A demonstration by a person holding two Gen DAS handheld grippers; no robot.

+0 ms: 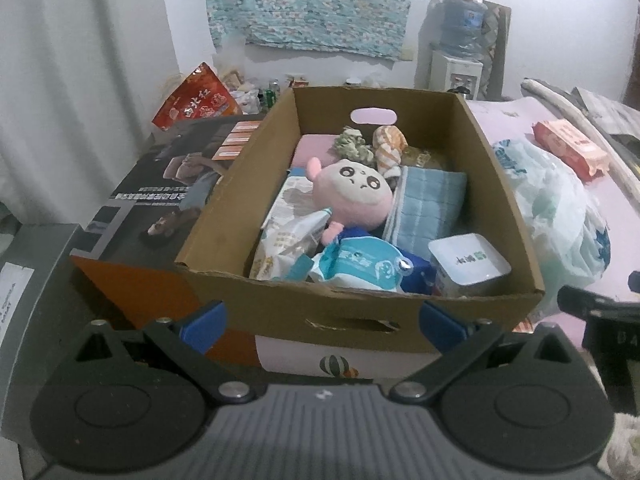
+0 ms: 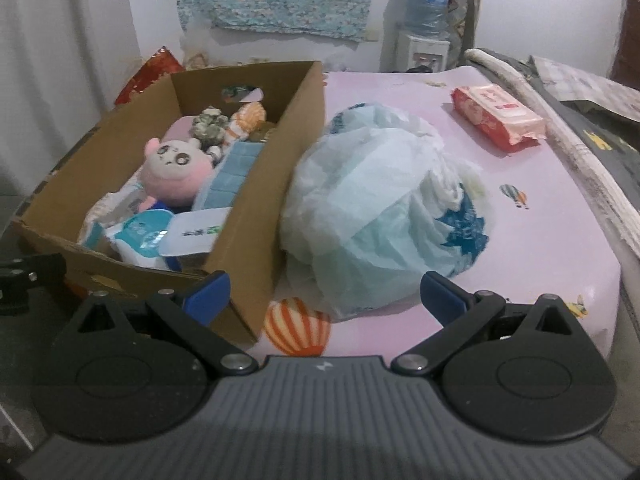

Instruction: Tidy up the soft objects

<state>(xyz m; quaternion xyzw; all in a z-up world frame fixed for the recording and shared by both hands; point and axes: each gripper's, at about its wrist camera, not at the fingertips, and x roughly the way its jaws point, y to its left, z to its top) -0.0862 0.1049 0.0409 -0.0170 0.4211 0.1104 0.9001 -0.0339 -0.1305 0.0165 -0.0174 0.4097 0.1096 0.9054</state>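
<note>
An open cardboard box [image 1: 240,184] [image 2: 304,120] holds a pink plush toy [image 1: 354,194] [image 2: 176,172], a folded blue towel [image 1: 428,206] [image 2: 232,174], an orange-and-white plush [image 1: 388,146], a green scrunchie [image 1: 352,144], tissue packs [image 1: 356,268] and a white tub [image 1: 468,262]. A crumpled pale-blue plastic bag [image 2: 384,208] [image 1: 560,216] lies right of the box on the pink mat [image 2: 540,240]. My left gripper [image 1: 322,326] is open and empty in front of the box's near wall. My right gripper [image 2: 324,296] is open and empty, just before the bag.
A red pack of wipes [image 2: 498,118] [image 1: 570,146] lies on the mat at the far right. A dark printed carton [image 1: 160,188] stands left of the box, a red snack bag [image 1: 196,98] behind it. A water dispenser [image 2: 426,20] stands at the back wall.
</note>
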